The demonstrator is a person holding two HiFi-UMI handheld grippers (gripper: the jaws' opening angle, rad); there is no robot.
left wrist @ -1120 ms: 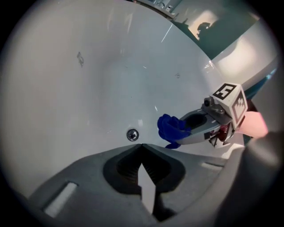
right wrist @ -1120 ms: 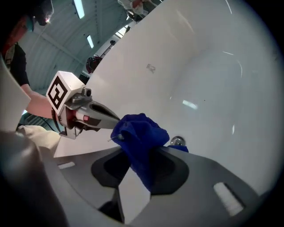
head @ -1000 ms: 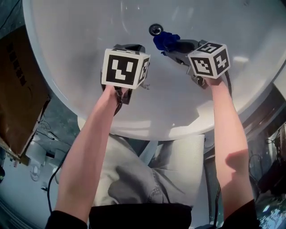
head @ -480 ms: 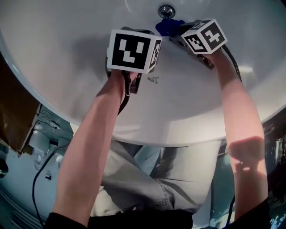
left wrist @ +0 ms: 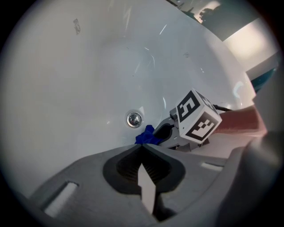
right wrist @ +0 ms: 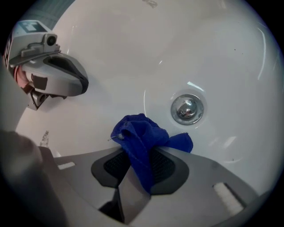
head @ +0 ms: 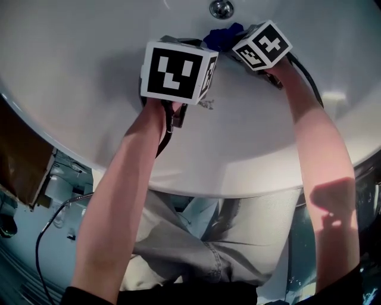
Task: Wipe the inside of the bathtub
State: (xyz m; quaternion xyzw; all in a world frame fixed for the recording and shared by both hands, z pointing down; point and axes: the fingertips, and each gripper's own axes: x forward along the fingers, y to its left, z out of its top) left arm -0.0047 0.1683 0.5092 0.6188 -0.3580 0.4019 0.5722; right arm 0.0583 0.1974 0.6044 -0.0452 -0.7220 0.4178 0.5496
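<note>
From the head view, two bare arms reach down into the white bathtub (head: pixel 89 77), with a blue cloth (head: pixel 221 37) just below the drain (head: pixel 221 8).

In the left gripper view, the left gripper (left wrist: pixel 142 146) has its jaws pressed together on nothing.

In the right gripper view, the right gripper (right wrist: pixel 141 153) pinches the cloth, which is bunched just beside the drain.
</note>
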